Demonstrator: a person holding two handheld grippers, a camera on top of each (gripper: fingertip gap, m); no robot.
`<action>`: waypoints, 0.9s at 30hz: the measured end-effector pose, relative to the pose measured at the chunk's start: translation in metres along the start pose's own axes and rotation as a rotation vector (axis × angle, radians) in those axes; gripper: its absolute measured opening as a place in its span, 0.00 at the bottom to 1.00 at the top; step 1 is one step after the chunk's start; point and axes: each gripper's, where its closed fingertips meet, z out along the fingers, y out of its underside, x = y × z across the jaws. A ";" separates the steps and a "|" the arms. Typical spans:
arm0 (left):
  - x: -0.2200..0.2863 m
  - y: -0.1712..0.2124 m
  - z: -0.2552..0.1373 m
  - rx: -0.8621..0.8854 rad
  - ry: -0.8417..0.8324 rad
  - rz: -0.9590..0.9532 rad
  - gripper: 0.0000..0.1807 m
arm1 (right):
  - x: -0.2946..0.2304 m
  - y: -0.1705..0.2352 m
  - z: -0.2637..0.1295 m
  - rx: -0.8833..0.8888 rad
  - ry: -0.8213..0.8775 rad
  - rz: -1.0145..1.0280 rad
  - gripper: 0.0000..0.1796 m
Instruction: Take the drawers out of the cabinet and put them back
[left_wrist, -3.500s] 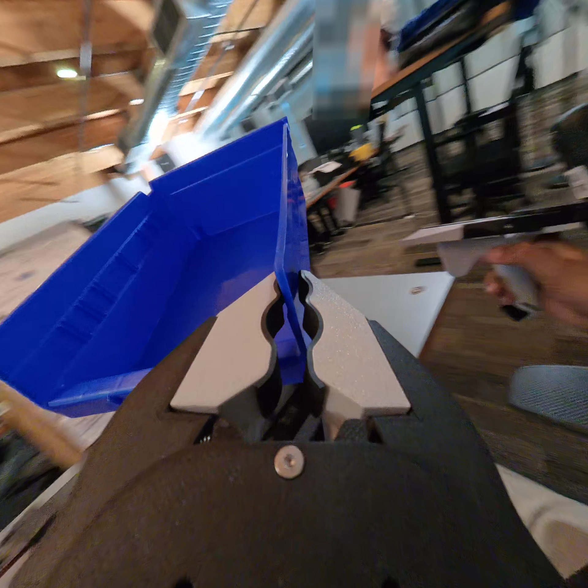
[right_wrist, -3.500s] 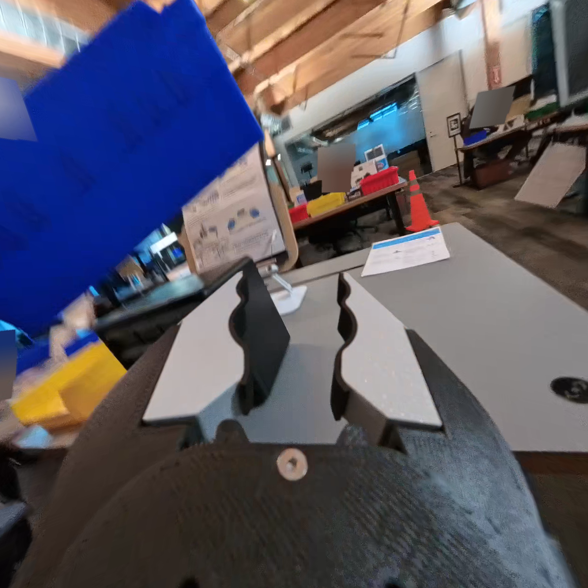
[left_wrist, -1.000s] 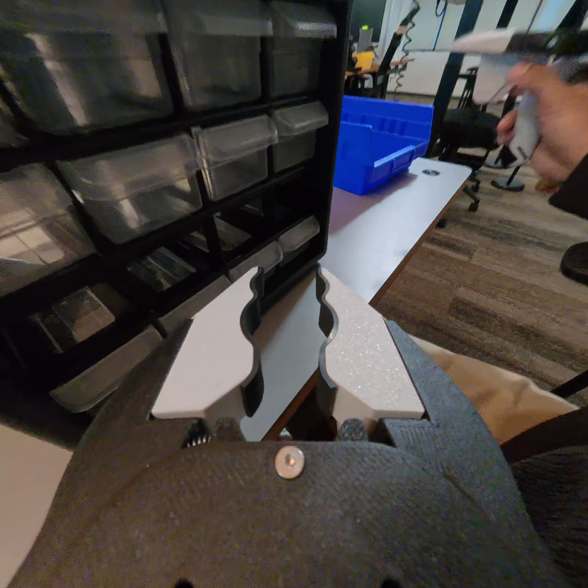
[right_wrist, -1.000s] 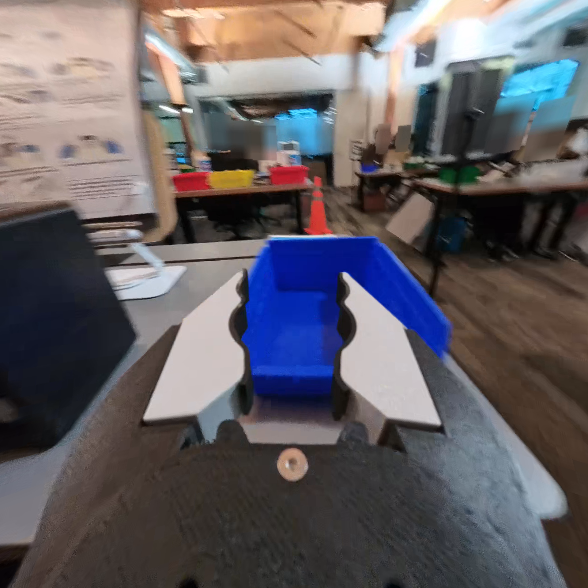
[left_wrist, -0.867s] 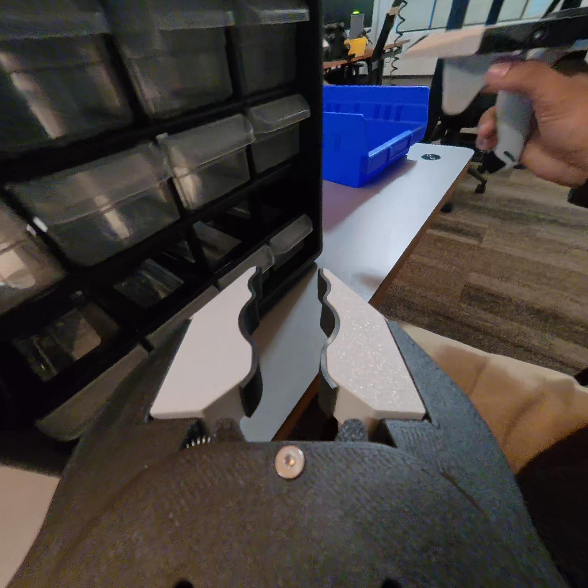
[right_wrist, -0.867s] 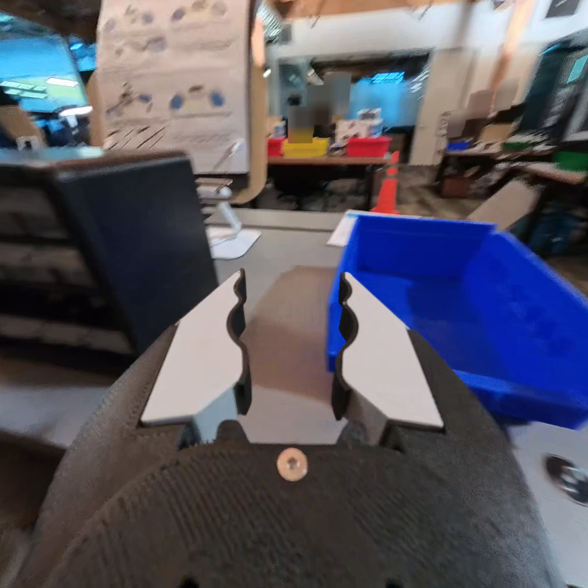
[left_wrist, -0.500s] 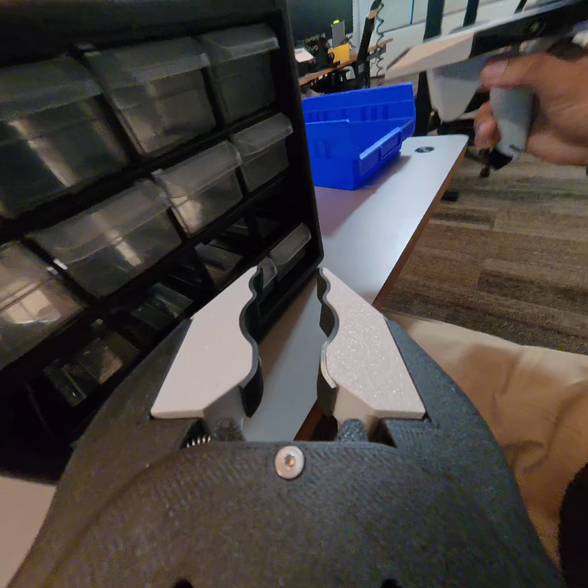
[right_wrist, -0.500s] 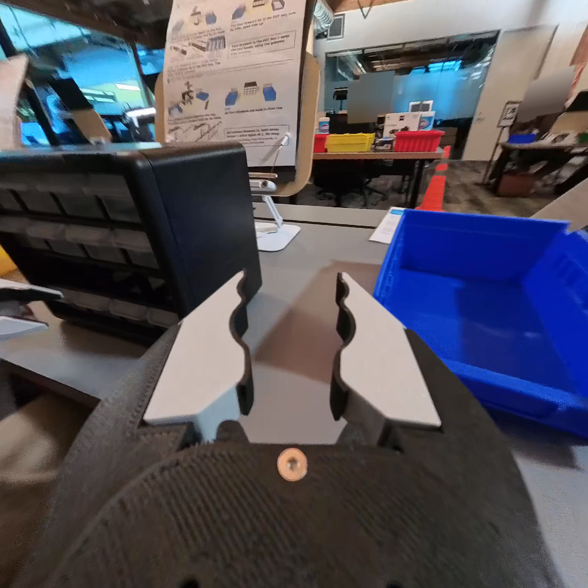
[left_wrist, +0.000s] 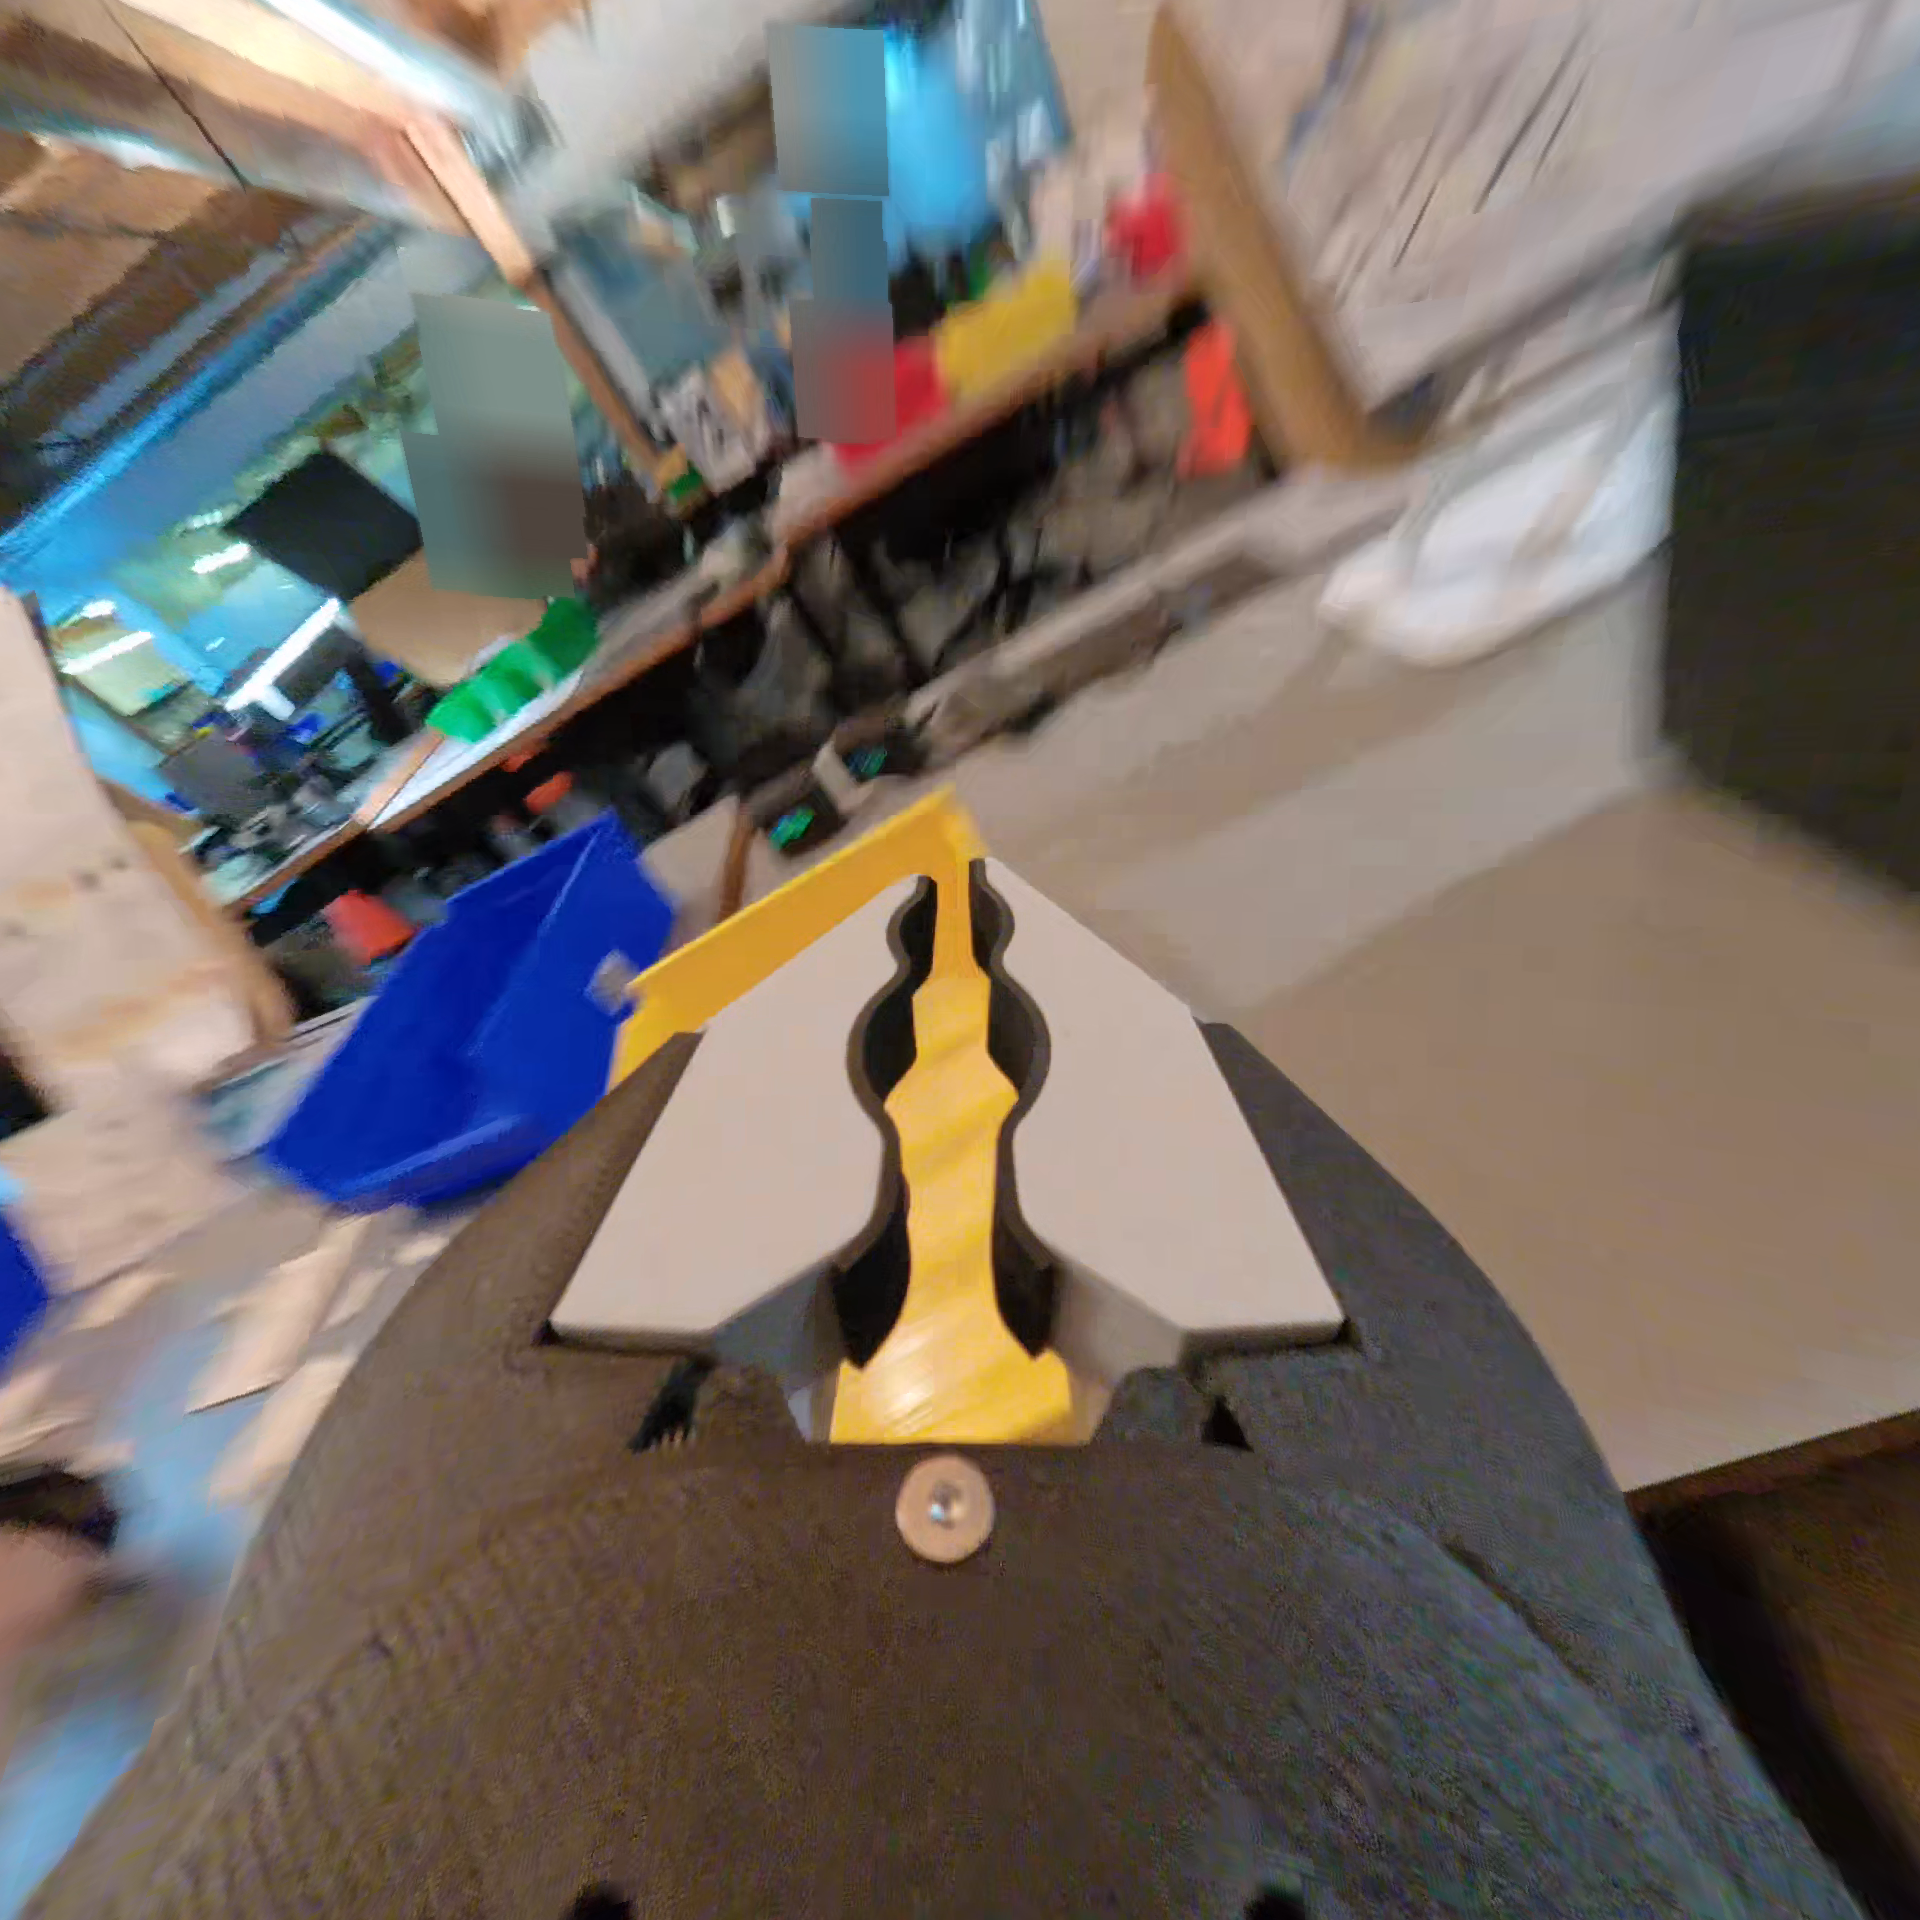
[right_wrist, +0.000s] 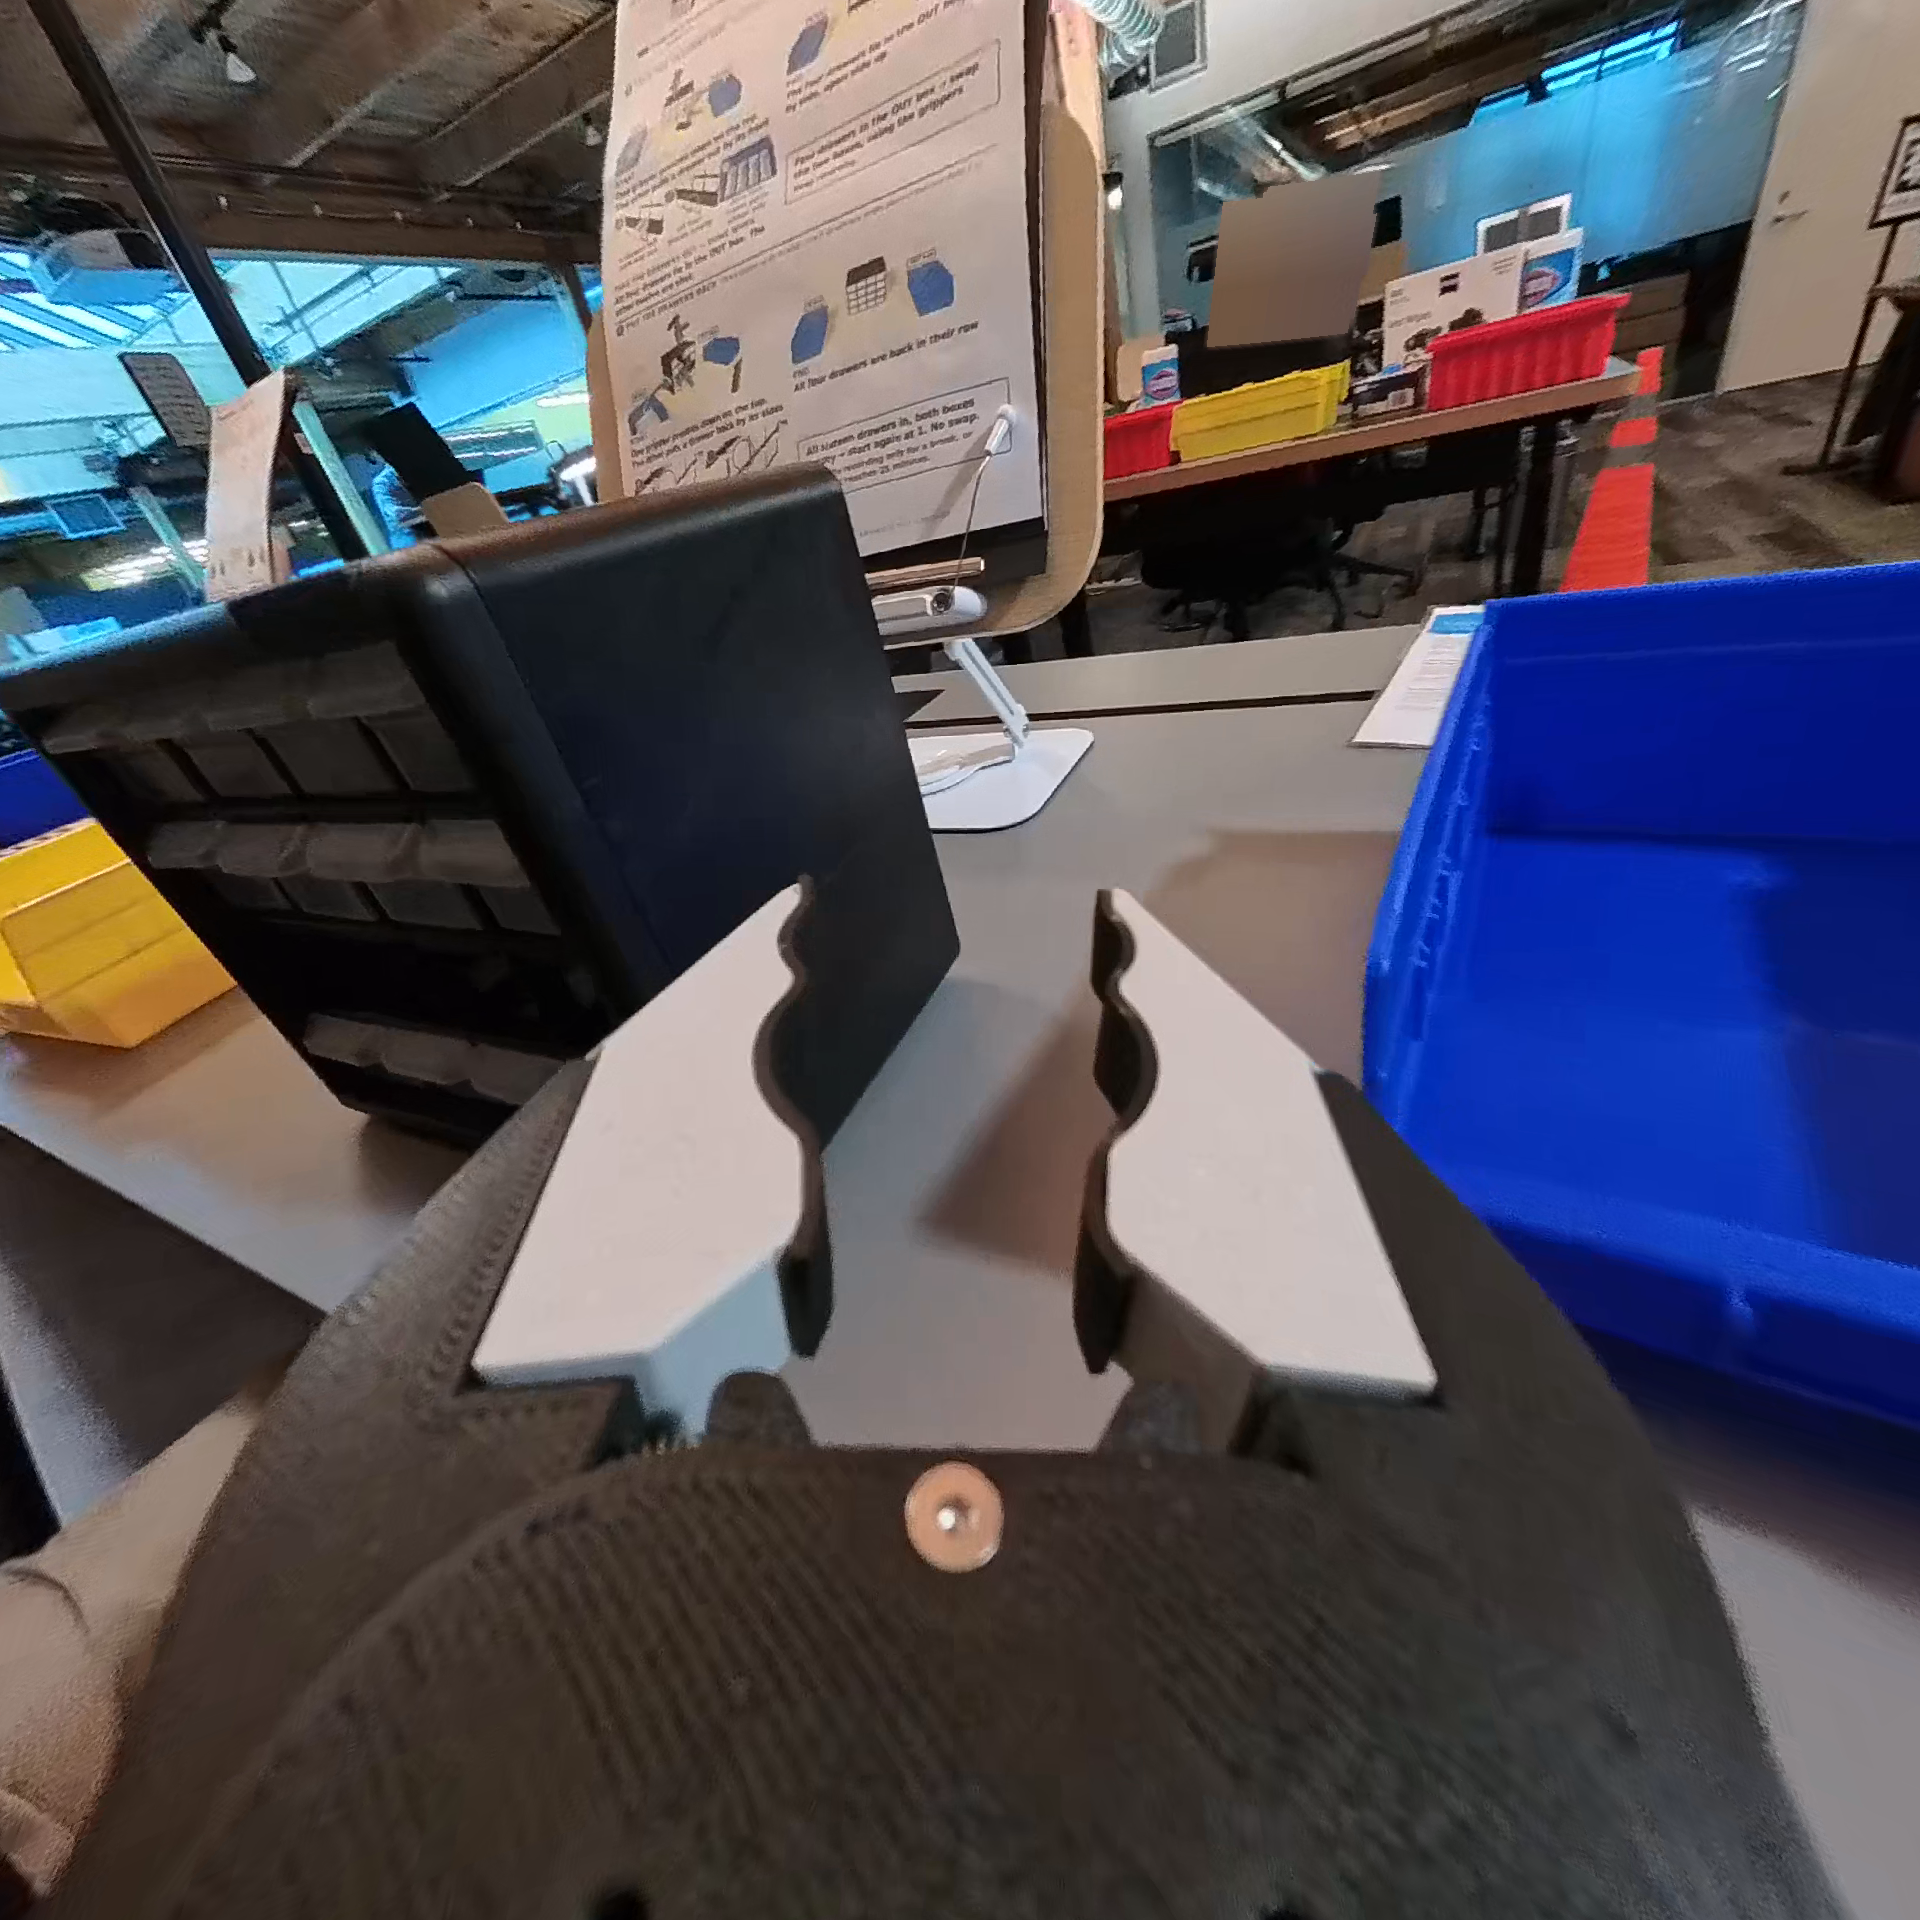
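**Left gripper clamped on a yellow bin wall; right gripper empty beside the cabinet**

Left wrist view, heavily motion-blurred: the left gripper (left_wrist: 951, 883) had its jaws closed on the thin wall of a yellow bin (left_wrist: 800, 914), the smooth plastic edge running straight down the gap between the pale, scalloped fingers (left_wrist: 748, 1143). The bin's rim extended up and to the left of the jaws. A blue bin (left_wrist: 468, 1018) lay further left on the grey table (left_wrist: 1507, 1091); the dark mass at the right edge was probably the cabinet, though blur prevented certainty.

Right wrist view, sharp: the right gripper (right_wrist: 951, 914) had its jaws apart and held nothing. The cabinet (right_wrist: 623, 790), a black, matte plastic box with rounded corners, stood upright ahead and to the left of the jaws, near them, its side panel facing the camera. Its drawers (right_wrist: 322, 847), small, translucent and greyish, sat in horizontal rows on the front face, which was turned away to the left; some lower slots looked dark, perhaps vacant. A second yellow bin (right_wrist: 94, 956) rested at far left, a large glossy blue bin (right_wrist: 1662, 987) just right of the jaws.

Judged from this, the free right gripper was better placed for the drawers, but would have to swing leftward round the cabinet's corner to meet the drawer fronts along their sliding axis.
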 end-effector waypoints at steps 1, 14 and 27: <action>-0.024 0.023 0.013 -0.108 0.001 0.056 0.03 | -0.001 0.000 0.004 -0.001 -0.008 0.005 0.29; -0.064 0.207 0.076 -0.855 0.328 0.083 0.11 | 0.001 -0.006 0.007 0.028 0.021 0.039 0.28; -0.042 0.230 0.050 -1.074 0.451 0.105 0.10 | 0.003 -0.003 0.005 0.026 -0.026 0.119 0.28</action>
